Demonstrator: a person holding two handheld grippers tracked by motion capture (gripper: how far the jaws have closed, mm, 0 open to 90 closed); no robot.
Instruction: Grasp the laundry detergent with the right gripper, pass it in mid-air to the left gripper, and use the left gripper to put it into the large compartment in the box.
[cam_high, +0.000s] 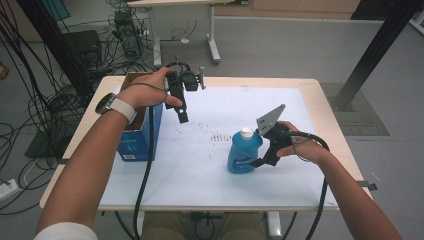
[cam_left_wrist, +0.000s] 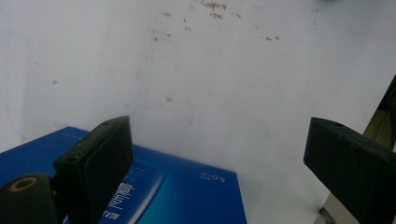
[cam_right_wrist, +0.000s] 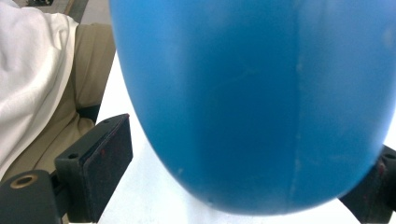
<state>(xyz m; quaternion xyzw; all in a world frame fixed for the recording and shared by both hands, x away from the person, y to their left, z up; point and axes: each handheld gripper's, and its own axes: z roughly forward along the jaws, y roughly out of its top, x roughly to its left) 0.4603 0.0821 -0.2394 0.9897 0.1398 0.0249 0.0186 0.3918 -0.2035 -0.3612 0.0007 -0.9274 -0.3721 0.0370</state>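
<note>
A blue bottle (cam_high: 244, 152) with a white cap (cam_high: 246, 132) stands upright on the white table top (cam_high: 200, 170), right of centre. My right gripper (cam_high: 261, 161) reaches it from the right. In the right gripper view the bottle (cam_right_wrist: 252, 93) sits between the jaws of my right gripper (cam_right_wrist: 252, 140), which is open, with a gap showing at the left pad (cam_right_wrist: 105, 163). My left gripper (cam_high: 182, 116) is held in the air at the back left, above the blue box (cam_high: 140, 137). It is open (cam_left_wrist: 218, 128), with nothing between its jaws and the box (cam_left_wrist: 187, 191) below.
The box's top is open, with brown cardboard inside (cam_high: 132, 80). Small brown specks (cam_high: 220, 135) mark the table middle. Cables (cam_high: 30, 100) lie on the floor at the left, and a black frame post (cam_high: 375, 50) stands at the back right.
</note>
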